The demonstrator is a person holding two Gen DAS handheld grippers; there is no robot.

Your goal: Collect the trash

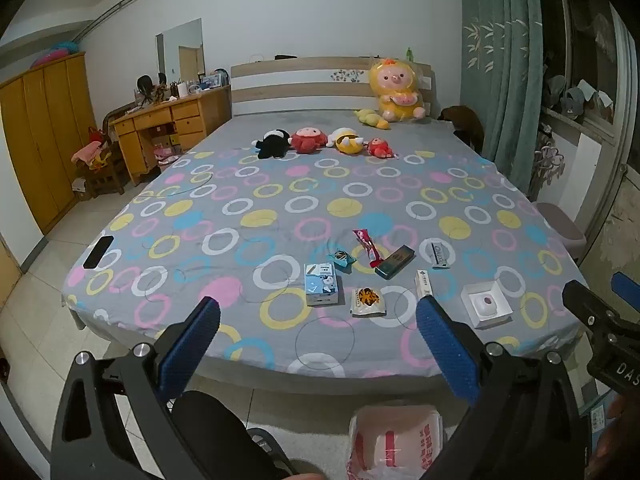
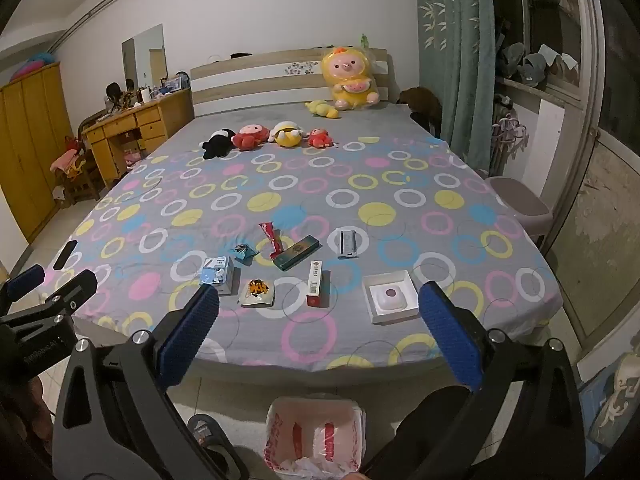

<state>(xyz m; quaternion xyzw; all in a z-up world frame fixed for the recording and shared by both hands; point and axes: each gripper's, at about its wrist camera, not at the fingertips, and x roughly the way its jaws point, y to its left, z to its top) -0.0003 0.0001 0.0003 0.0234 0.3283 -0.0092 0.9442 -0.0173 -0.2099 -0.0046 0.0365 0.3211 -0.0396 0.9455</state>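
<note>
Barely started: all the trash (image 2: 280, 276) sits on the bed (image 2: 360, 184), bin bag (image 2: 316, 436) on the floor below. Left hand-held gripper (image 1: 318, 334) and right hand-held gripper (image 2: 318, 316) both wide, empty.

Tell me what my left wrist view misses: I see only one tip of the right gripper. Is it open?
Observer: Yes. The right gripper stands wide open, with nothing between its fingers.
Operator: And the bin? It is half hidden for me.
Observer: The bag-lined bin shows its whole mouth here, on the floor below the gripper.
Operator: Is the slim box all white?
Observer: No. The slim box has a red near end.
</note>
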